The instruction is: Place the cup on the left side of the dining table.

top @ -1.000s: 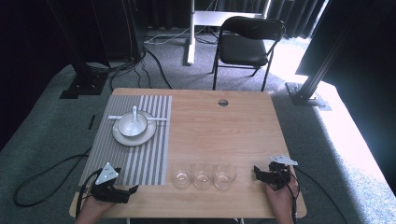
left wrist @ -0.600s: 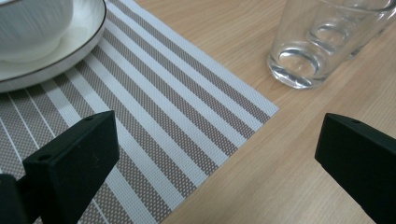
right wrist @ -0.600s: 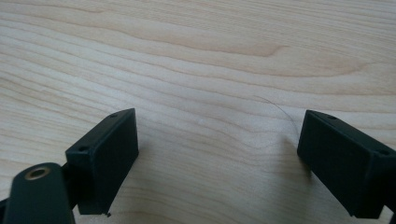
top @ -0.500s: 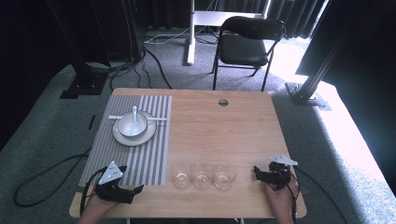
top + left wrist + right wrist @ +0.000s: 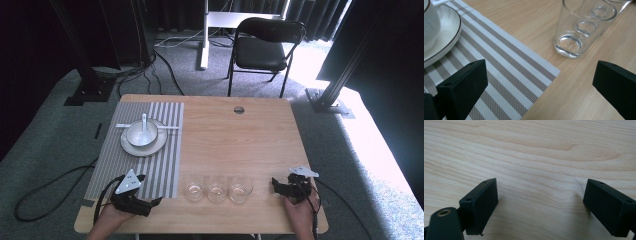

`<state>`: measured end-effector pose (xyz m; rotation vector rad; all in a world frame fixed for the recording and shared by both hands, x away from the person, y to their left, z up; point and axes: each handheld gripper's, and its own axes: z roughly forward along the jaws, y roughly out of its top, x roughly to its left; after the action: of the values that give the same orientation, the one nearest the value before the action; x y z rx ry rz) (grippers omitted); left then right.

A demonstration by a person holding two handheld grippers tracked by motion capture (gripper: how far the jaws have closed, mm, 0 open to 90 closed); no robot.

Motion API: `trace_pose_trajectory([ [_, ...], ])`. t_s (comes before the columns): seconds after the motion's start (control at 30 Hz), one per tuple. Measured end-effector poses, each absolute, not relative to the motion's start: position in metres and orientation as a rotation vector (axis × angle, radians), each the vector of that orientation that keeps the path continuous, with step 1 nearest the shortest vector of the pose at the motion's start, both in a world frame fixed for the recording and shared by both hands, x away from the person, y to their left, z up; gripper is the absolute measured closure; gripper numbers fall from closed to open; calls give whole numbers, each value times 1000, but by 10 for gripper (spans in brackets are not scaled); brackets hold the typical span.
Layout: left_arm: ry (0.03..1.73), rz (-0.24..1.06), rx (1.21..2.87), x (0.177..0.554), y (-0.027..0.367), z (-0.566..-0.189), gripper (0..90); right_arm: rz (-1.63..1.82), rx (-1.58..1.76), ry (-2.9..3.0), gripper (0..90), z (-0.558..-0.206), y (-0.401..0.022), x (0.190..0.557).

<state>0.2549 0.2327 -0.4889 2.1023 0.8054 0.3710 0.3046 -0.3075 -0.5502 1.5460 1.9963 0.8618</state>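
Observation:
Three clear empty glasses stand in a row near the table's front edge: left [image 5: 194, 189], middle [image 5: 216, 189], right [image 5: 240, 188]. My left gripper [image 5: 148, 192] hovers open over the front corner of a striped placemat [image 5: 150, 160], pointing at the row. In the left gripper view the nearest glass [image 5: 574, 32] stands beyond the wide-apart jaws of the gripper [image 5: 539, 82], and the others line up behind it. My right gripper [image 5: 276, 186] rests open to the right of the glasses, with bare wood between the jaws of the gripper [image 5: 539, 202].
On the placemat's far half sits a white plate [image 5: 131, 147] that carries a bowl [image 5: 141, 134] with a spoon in it. The wooden table [image 5: 235, 145] has a round cable hole [image 5: 239, 109] near its far edge. A black chair [image 5: 260, 50] stands beyond.
My left gripper has slid a little to the right, toward the glasses. The right gripper and the glasses have stayed put.

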Motion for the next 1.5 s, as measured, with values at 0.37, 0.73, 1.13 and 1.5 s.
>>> trace_pose_trajectory([
  [0.37,749,355,2122,260,216,-479,12,862,1546,1997,119,-550,-308,305],
  [0.73,669,334,2152,266,189,-472,11,862,1546,1997,119,-550,-308,305],
  [1.13,593,300,2191,278,158,-468,12,861,1546,1996,119,-550,-308,305],
  [1.5,537,269,2212,287,136,-463,12,861,1545,1997,119,-550,-308,305],
])
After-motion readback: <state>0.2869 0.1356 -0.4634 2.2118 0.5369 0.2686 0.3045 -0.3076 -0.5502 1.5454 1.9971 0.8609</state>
